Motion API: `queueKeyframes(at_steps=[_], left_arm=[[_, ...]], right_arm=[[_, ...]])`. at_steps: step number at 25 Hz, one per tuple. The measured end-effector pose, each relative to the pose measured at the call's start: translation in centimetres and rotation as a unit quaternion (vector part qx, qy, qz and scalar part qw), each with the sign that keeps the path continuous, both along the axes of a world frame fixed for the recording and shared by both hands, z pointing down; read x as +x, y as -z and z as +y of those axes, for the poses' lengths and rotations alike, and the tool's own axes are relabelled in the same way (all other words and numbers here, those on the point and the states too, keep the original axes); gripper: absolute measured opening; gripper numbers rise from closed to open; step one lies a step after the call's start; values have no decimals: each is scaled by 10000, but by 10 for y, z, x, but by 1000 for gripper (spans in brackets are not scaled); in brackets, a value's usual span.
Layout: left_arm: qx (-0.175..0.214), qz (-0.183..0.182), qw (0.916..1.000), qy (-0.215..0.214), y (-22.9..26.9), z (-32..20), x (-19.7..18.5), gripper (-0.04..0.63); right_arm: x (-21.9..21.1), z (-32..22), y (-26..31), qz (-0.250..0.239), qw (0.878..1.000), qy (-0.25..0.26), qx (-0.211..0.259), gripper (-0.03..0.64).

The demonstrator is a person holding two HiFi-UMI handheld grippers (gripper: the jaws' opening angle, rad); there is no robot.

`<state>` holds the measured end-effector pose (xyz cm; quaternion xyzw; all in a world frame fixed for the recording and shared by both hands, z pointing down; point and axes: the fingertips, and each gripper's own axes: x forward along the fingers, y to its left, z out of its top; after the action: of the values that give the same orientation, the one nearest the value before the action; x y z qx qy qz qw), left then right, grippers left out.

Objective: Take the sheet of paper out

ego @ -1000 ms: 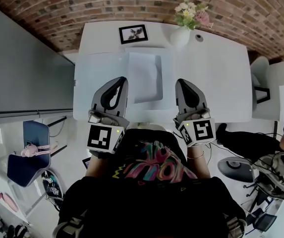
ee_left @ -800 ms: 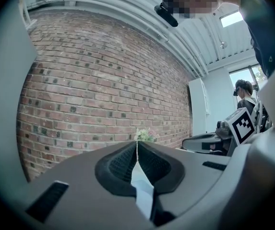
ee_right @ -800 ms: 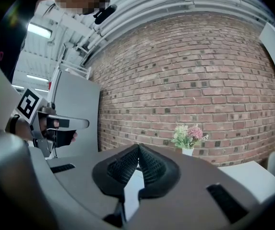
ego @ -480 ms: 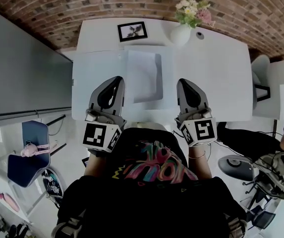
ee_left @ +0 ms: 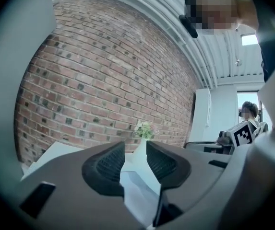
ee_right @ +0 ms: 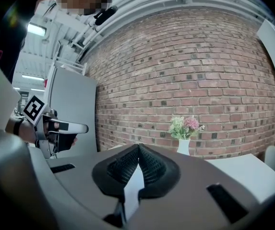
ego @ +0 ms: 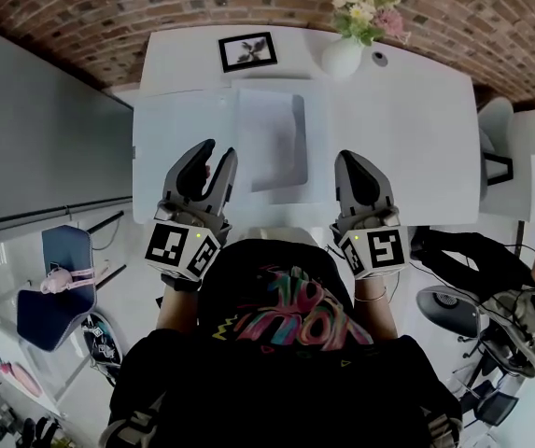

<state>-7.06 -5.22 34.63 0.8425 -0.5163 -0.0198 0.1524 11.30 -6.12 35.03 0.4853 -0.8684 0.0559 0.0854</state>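
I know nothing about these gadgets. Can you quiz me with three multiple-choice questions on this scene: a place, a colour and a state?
1. Where is the picture frame? A) at the table's far edge, left of the vase B) between the two grippers C) on the floor
2. What colour is the vase? A) black B) white C) red
3. How do the left gripper's jaws stand? A) clamped on the vase B) pressed together C) apart
Answers: 1 A: the head view shows it there. 2 B: white, below the flowers. 3 C: its own view shows a gap; the jaws have just been opening, with nothing between them.
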Motion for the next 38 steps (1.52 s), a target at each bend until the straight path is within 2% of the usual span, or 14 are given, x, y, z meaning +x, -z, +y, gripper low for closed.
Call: queueKeyframes(at_steps=[7, 14, 17, 20, 24, 31, 38], left_arm=[[-686, 428, 9960, -393, -34, -6, 8, 177], [-1241, 622, 9889, -538, -74, -18, 8, 206], [-1518, 671, 9843, -606, -96, -24, 8, 218], [-1812, 731, 9783, -695, -120, -32, 9, 224], [-2212, 816, 9686, -789, -153, -41, 11, 230], [-2817, 941, 9509, -875, -198, -57, 14, 238], [-3320, 734, 9360, -911, -240, -68, 17, 247]], right_arm=[[0, 5, -17, 119, 9996, -32, -253, 20], [2, 4, -32, 197, 9985, -70, -497, 20], [-1, 0, -33, 122, 9989, -76, -442, 20], [-1, 0, -42, 234, 9986, -21, -483, 20], [0, 0, -55, 365, 9959, -100, -824, 20], [2, -4, -64, 332, 9951, -180, -915, 20], [6, -8, -72, 372, 9935, -276, -1038, 20]])
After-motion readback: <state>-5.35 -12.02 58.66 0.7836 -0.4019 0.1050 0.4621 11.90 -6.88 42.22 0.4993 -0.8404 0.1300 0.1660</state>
